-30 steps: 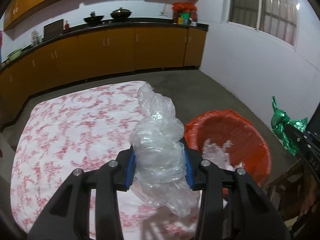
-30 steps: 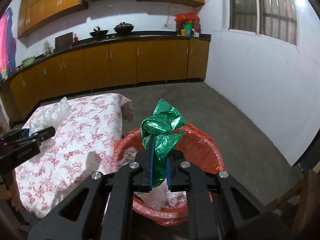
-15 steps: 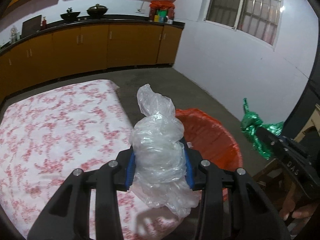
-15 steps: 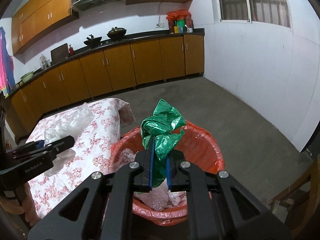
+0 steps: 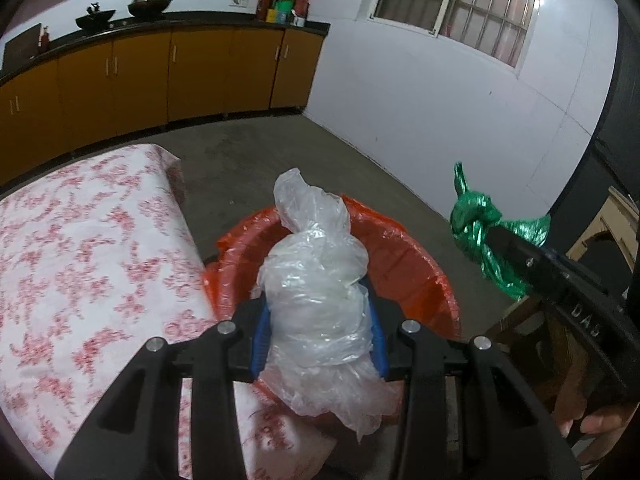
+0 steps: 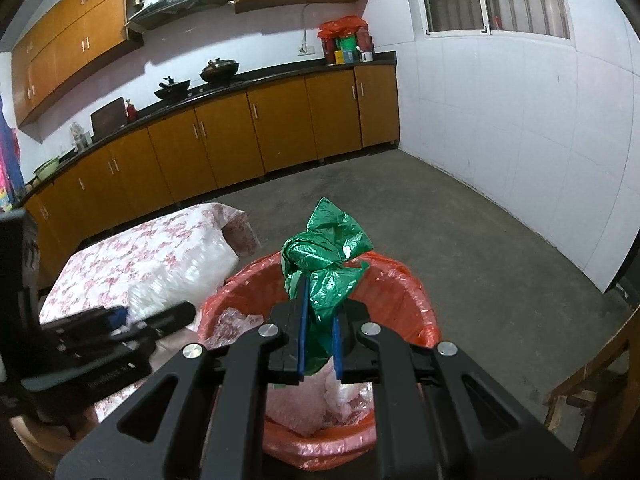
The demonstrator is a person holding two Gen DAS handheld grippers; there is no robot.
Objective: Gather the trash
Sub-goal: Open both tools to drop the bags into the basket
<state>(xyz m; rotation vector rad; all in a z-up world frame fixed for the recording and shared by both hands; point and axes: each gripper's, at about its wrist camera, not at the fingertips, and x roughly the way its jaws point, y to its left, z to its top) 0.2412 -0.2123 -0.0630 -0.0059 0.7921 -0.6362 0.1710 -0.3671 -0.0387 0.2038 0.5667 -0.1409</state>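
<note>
Over the near rim of the red-lined bin (image 5: 424, 276), the left hand-held gripper (image 5: 318, 334) pinches a crumpled clear plastic bag (image 5: 316, 300) between its blue pads, the bag bulging above and below them. Beside it, the right hand-held gripper (image 6: 319, 340) has its jaws pressed together on a knotted green plastic bag (image 6: 326, 264), held above the bin's opening. Clear plastic scraps (image 6: 320, 404) lie inside the bin. Left of the bin stands a worktop under a floral cloth (image 5: 80, 264).
</note>
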